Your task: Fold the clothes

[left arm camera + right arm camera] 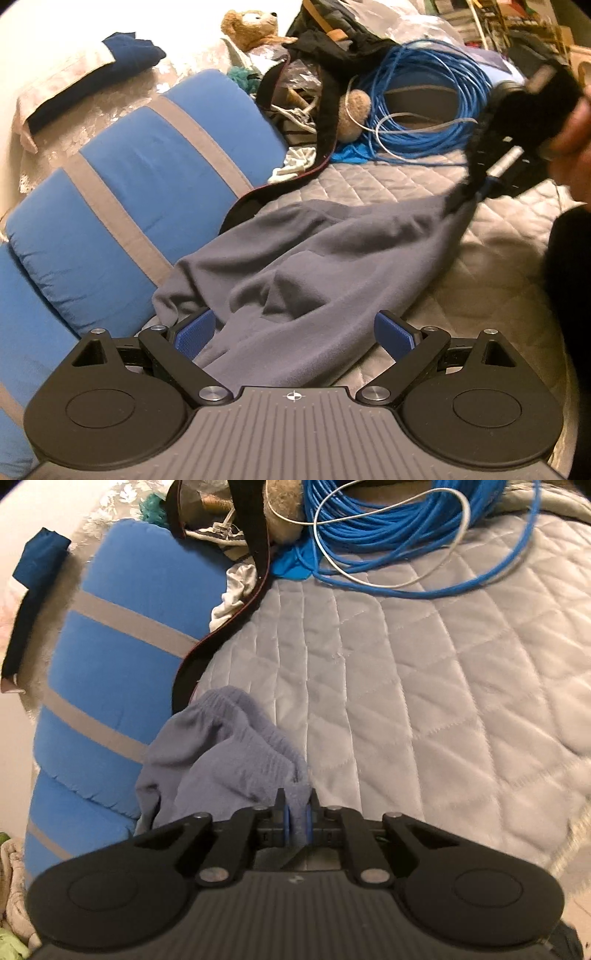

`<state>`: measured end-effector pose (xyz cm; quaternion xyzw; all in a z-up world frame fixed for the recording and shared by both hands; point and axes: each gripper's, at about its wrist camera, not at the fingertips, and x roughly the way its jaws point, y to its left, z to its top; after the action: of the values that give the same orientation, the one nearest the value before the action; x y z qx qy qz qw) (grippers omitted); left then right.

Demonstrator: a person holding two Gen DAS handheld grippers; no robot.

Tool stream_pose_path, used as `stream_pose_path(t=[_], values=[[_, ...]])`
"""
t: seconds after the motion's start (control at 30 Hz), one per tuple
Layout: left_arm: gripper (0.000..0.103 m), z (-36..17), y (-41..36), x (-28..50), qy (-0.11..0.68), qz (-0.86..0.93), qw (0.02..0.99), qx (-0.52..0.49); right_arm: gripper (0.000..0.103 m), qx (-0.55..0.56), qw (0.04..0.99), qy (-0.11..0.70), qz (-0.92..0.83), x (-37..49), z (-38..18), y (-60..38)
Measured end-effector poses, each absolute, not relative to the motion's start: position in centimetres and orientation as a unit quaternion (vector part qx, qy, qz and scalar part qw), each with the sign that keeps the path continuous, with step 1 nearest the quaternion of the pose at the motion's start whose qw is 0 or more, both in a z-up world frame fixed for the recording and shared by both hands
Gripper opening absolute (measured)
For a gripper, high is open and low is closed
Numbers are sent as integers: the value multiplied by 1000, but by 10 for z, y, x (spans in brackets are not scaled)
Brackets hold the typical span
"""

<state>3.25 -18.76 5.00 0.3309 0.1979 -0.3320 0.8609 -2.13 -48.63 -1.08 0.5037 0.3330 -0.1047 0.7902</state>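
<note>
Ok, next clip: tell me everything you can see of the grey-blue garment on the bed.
The grey-blue garment is soft, fleece-like fabric, crumpled and unfolded on the quilted bedcover. One end has a ribbed, gathered band. The right gripper is shut on that end, pulling it taut and slightly off the bed. The rest lies between the open left gripper's fingers, unpinched. Its far side touches the blue striped cushion.

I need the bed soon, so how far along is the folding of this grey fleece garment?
Barely begun. Done: nothing; the grey fleece garment lies crumpled, with no neat fold, on the quilted bedspread. In hand: the right tool is shut on its ribbed edge, while the left tool is open with cloth between its pads. Left: spreading it flat and every fold.
</note>
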Motion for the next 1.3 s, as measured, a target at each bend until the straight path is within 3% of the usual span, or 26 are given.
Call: stream_pose_path(t=[0.37, 0.87, 1.0, 1.2, 1.3], values=[[94, 67, -166, 46, 216, -383, 878, 189, 9, 449, 820, 344, -85, -59, -2, -459], [94, 82, -251, 126, 245, -395, 864, 193, 8, 401, 846, 345, -66, -81, 2, -453], [94, 84, -268, 153, 260, -404, 855, 193, 19, 386, 852, 347, -69, -76, 5, -453], [94, 78, -285, 185, 282, -409, 846, 193, 24, 398, 836, 368, -80, -59, -10, -461], [94, 74, -291, 201, 295, -413, 840, 190, 20, 402, 831, 375, -84, -53, -16, -463]])
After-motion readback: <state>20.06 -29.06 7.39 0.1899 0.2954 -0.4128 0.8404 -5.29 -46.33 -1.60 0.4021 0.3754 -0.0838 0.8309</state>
